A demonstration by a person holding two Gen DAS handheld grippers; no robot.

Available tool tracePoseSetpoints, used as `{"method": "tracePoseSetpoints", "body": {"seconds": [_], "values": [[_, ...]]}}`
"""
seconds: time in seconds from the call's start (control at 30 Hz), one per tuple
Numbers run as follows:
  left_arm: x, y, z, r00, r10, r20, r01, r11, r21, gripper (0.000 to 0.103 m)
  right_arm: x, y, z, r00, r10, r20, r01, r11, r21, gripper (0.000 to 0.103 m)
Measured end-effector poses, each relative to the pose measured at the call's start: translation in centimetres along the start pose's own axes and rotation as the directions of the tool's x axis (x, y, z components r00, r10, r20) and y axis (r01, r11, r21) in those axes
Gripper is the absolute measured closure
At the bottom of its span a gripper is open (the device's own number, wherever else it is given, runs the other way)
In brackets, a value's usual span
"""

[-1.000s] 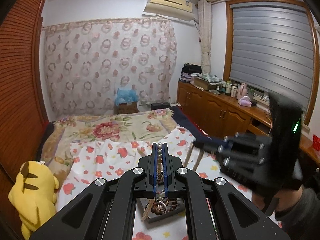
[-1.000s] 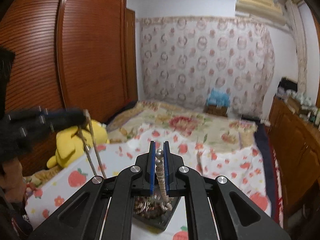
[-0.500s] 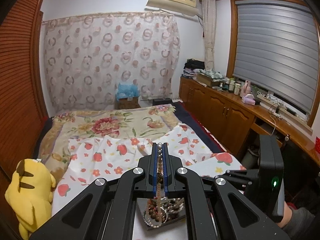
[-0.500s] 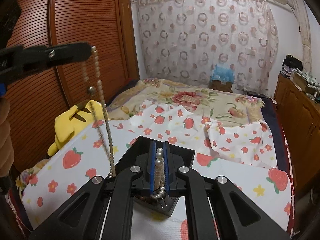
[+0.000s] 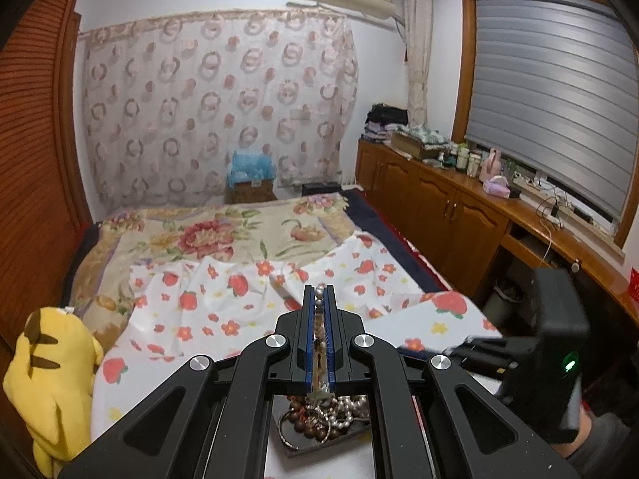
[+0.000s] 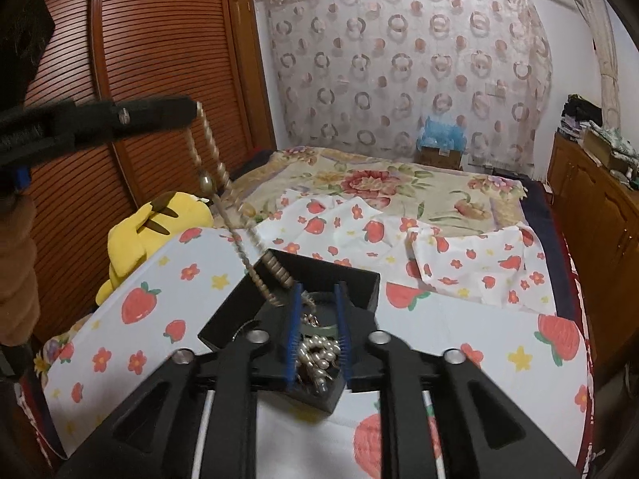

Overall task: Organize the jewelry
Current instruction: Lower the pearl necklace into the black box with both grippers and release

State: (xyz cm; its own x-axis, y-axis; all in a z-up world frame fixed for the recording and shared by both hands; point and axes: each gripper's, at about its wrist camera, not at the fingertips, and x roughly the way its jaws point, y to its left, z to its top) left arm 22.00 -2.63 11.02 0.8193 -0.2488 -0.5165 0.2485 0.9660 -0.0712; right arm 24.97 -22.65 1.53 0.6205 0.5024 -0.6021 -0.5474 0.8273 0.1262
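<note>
We see the left gripper (image 5: 318, 299) clamped on a pearl necklace (image 6: 217, 183), whose strand hangs from its tip in the right wrist view and runs down into the black tray (image 6: 359, 279) on the strawberry-print sheet (image 6: 459, 331). The right gripper (image 6: 317, 307) has just been opening; its blue pads (image 6: 293, 343) stand apart directly over the tray's tangled pearls (image 6: 319, 353), and we cannot tell if they touch. The tray's near edge is hidden by the gripper bodies; its brown beads (image 5: 309, 429) are hard to sort into separate pieces.
</note>
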Motion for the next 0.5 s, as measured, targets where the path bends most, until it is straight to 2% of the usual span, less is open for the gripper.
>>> {"method": "tracePoseSetpoints", "body": {"seconds": [0.5], "values": [[4.3,0.1,-7.4,0.991,0.000,-0.131,0.003,1.000,0.018,0.099,-3.4,0.2,-6.0,1.000,-0.006,-0.022,0.005,0.998,-0.056,0.082]]}}
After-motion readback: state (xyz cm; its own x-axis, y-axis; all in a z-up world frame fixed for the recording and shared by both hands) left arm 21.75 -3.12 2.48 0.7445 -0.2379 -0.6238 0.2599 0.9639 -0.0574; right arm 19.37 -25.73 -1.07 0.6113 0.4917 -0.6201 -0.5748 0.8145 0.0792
